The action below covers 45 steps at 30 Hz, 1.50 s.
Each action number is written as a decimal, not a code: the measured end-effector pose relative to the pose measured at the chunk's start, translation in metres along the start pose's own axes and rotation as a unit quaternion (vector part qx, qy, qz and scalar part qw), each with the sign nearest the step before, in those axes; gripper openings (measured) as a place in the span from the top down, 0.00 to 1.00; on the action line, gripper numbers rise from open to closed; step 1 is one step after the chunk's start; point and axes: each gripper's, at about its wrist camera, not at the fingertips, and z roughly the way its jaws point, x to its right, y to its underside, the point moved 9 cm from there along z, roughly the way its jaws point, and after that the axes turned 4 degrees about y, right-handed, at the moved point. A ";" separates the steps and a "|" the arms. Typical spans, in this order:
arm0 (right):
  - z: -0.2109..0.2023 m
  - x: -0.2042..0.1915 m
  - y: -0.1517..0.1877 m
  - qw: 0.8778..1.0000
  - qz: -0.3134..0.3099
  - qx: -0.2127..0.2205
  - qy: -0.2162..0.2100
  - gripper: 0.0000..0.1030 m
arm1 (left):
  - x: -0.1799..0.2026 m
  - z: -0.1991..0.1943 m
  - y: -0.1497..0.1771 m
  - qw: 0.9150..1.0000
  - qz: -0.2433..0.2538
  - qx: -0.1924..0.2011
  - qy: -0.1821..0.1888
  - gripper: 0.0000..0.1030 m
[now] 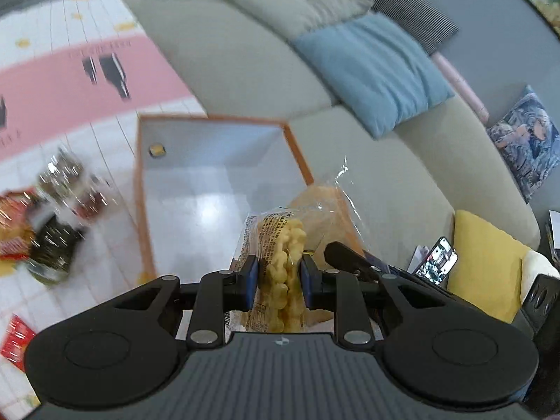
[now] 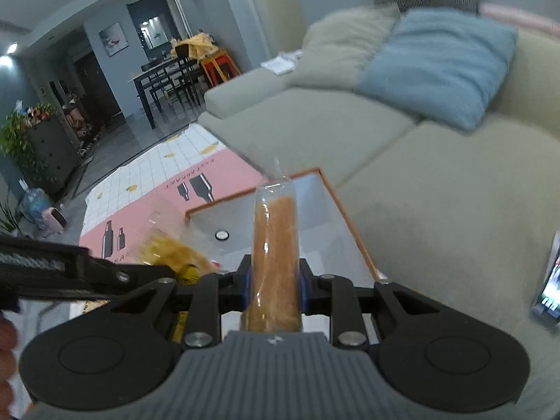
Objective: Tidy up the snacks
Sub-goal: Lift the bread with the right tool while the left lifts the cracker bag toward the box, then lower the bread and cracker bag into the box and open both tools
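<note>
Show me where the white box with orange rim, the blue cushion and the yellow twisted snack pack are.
white box with orange rim [image 1: 196,175]: left wrist view, inner wall.
blue cushion [image 1: 371,66]: left wrist view, middle.
yellow twisted snack pack [image 1: 280,266]: left wrist view, between tongs.

Pale-blue cushion [image 1: 371,70], orange-rimmed white box [image 1: 210,189], pink-and-white checked mat [image 1: 70,80].

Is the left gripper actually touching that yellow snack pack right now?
Touching. The left wrist view shows the left gripper with both blue pads pressed against the yellow snack pack, no gap on either side.
</note>
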 end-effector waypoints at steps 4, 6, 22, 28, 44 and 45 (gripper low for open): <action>0.021 0.010 0.007 1.000 -0.011 -0.025 0.003 0.78 | -0.010 0.028 0.003 0.999 -0.026 -0.025 -0.016 0.73; 0.034 0.019 0.015 0.999 0.001 -0.047 -0.005 0.78 | -0.014 0.040 0.007 0.998 -0.044 -0.043 -0.020 0.73; 0.069 0.043 0.037 0.992 -0.063 -0.102 0.041 0.75 | -0.035 0.097 0.041 0.986 -0.111 -0.120 -0.034 0.72; 0.058 0.041 0.031 0.991 -0.083 -0.081 0.065 0.73 | -0.036 0.097 0.041 0.986 -0.114 -0.122 -0.021 0.69; 0.031 0.021 0.013 0.987 -0.122 -0.041 0.098 0.59 | -0.033 0.049 0.028 0.990 -0.112 -0.079 0.007 0.52; 0.029 0.017 0.014 0.986 -0.127 -0.039 0.099 0.58 | -0.032 0.042 0.027 0.992 -0.104 -0.072 0.003 0.51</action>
